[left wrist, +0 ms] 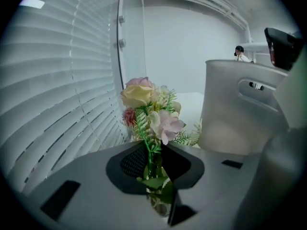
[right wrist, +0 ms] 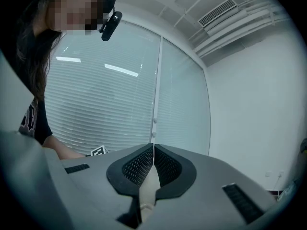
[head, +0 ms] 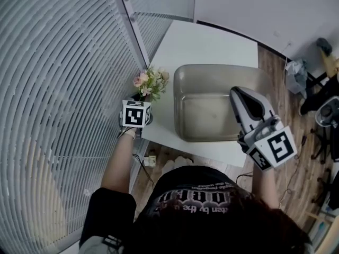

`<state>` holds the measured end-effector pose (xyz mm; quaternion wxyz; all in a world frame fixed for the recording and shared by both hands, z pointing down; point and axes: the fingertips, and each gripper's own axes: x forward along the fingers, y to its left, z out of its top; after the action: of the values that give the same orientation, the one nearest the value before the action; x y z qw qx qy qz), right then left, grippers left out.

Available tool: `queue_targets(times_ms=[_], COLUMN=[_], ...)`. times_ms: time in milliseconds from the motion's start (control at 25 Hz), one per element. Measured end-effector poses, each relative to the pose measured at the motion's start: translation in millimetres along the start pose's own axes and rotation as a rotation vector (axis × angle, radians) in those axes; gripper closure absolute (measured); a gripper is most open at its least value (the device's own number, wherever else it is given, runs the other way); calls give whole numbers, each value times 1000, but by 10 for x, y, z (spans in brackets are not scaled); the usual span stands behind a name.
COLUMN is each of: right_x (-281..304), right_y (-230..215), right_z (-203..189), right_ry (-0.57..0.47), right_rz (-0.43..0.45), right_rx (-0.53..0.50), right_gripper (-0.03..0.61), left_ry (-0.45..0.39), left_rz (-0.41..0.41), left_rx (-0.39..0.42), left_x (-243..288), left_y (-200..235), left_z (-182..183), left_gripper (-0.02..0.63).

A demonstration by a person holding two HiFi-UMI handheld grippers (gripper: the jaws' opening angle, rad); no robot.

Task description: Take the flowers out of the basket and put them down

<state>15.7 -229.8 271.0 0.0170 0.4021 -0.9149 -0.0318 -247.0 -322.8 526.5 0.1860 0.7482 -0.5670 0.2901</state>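
Note:
In the head view a small bunch of pink and cream flowers [head: 150, 82] with green sprigs stands over the white table's left edge, just left of the grey basket [head: 212, 70]. My left gripper [head: 141, 97] is shut on the stems from below. The left gripper view shows the flowers [left wrist: 148, 109] upright, their stems pinched in the left gripper [left wrist: 154, 159], with the basket [left wrist: 230, 109] to the right. My right gripper [head: 237, 92] hangs above the basket's right side, tilted upward. In its own view the right gripper [right wrist: 153, 150] is shut with nothing in it, facing the window.
The white table [head: 201, 41] runs back towards a wall. Window blinds [head: 63, 89] fill the left side, close to the flowers. Wooden floor with office chairs [head: 328, 110] lies to the right. The basket looks empty inside.

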Motion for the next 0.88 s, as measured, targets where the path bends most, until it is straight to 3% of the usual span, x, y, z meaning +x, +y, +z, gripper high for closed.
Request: queue_targets(times_ms=[520,880], right_x=[-60,-88], right_y=[-89,-112], right_z=[-112,-129], right_ry=[22,18], right_rz=[-26,-36], right_rx=[9,26], right_gripper=[549,549], left_ry=[56,67], left_rz=[-23,-54], left_rx=[-18,-10], left_x=[427,436], left_y=[-82,-146], left_z=[-356,-383], left_gripper=[514,397])
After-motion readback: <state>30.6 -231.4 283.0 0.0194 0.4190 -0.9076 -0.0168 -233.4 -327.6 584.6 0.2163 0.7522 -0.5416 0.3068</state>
